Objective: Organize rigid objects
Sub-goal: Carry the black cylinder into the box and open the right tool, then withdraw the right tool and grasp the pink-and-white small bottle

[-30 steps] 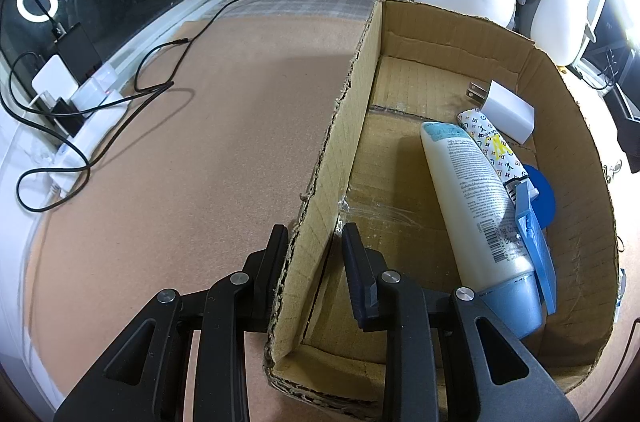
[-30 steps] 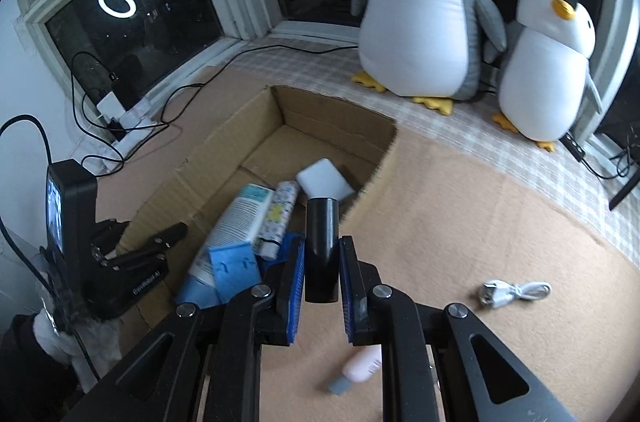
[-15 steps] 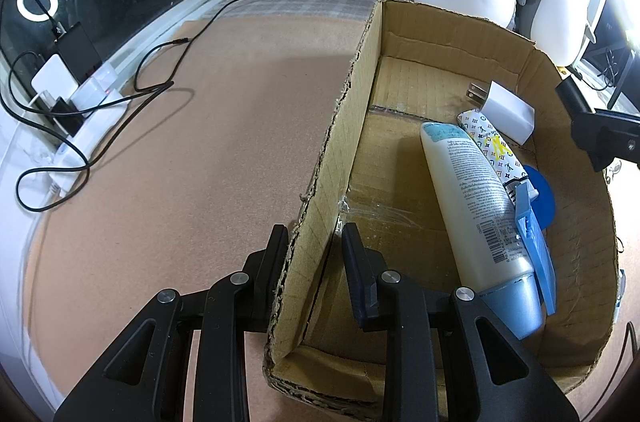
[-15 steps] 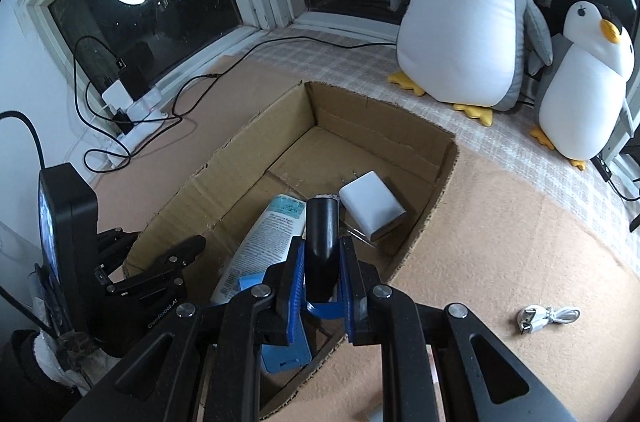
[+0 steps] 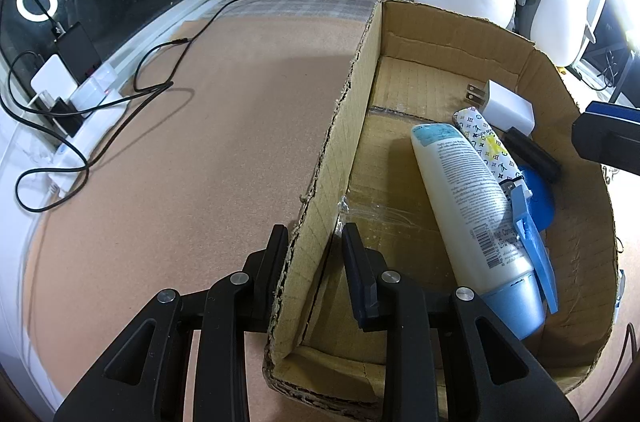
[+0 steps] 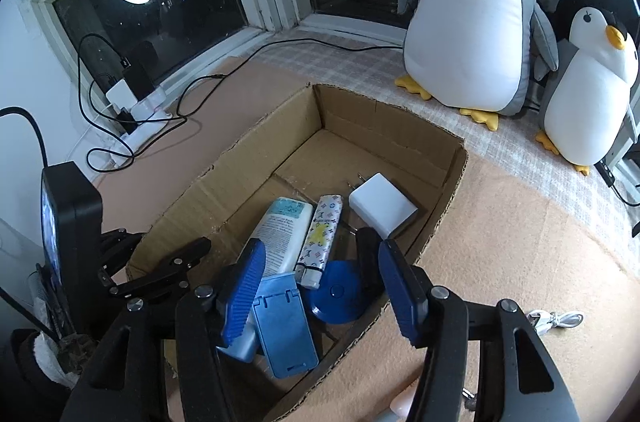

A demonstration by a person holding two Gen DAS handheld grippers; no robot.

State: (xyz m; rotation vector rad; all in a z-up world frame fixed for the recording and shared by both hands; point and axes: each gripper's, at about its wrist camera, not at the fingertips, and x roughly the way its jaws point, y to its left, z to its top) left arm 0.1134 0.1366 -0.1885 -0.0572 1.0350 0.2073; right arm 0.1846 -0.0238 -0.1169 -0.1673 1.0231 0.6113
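Left gripper is clamped on the long side wall of the cardboard box, one jaw outside, one inside. Right gripper hangs over the box, jaws opening, nothing between the pads. A small black block lies free inside the box, beside the white charger and touching the patterned lighter. Lotion tube, blue stand and blue disc also rest on the box floor.

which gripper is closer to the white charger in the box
Right. The right gripper, jaws opening with nothing between them, hangs over the box end just short of the white charger. The left gripper clamps the cardboard box wall at the opposite end.
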